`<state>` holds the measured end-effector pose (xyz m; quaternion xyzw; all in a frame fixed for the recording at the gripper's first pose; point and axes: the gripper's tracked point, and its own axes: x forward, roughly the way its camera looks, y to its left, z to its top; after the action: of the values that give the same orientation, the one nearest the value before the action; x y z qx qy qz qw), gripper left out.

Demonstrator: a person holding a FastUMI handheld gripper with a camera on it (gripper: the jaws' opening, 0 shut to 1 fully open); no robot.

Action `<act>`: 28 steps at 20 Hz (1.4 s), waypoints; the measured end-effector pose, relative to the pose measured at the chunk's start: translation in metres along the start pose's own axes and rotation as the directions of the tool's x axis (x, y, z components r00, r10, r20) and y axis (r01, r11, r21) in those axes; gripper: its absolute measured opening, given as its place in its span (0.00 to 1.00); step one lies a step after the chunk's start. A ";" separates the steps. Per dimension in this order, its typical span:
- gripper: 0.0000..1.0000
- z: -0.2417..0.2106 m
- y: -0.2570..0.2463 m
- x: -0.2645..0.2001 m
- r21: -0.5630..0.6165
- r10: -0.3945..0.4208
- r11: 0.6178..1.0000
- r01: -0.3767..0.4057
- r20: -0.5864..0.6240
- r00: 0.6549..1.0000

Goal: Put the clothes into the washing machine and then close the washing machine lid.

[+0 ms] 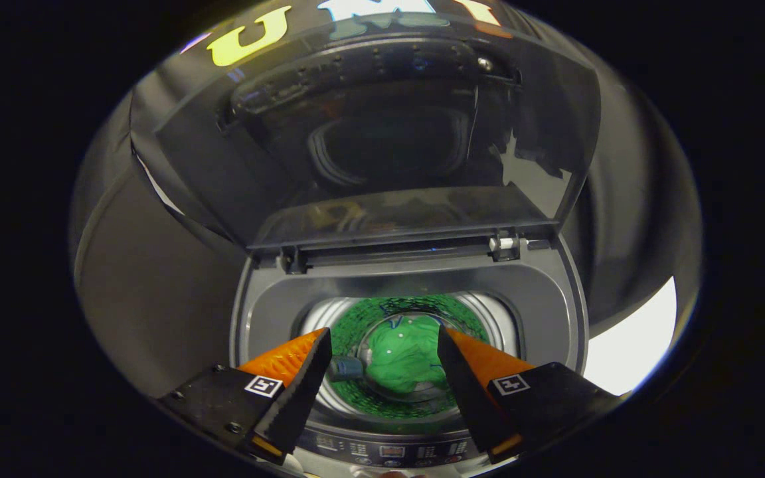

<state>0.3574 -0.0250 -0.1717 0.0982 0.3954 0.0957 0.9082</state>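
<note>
A top-loading washing machine [542,299] stands below me with its dark glass lid [382,133] raised upright at the back. Down in the steel drum [489,315] lies a green garment [404,355] with small white buttons, bunched at the bottom. My gripper [382,335] hovers above the drum mouth, open, with nothing between its fingers. The garment shows through the gap between them, well below the tips. A small grey-blue part [346,367] sits in the drum beside the left finger.
The machine's control panel [389,451] with several buttons runs along the near edge under the fingers. Lid hinges [503,243] sit at the back rim. Black cloth surrounds the machine, and a patch of white floor [635,345] shows to the right.
</note>
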 end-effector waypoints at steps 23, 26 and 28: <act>0.99 0.231 0.042 -0.111 -0.104 0.044 0.995 -0.004 0.384 0.922; 0.99 0.238 0.036 -0.090 -0.111 0.002 0.993 0.039 0.351 0.936; 0.99 0.238 0.030 -0.079 -0.120 -0.022 0.991 0.065 0.327 0.945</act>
<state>0.4772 -0.0405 0.0499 0.0446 0.2355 0.0834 0.9673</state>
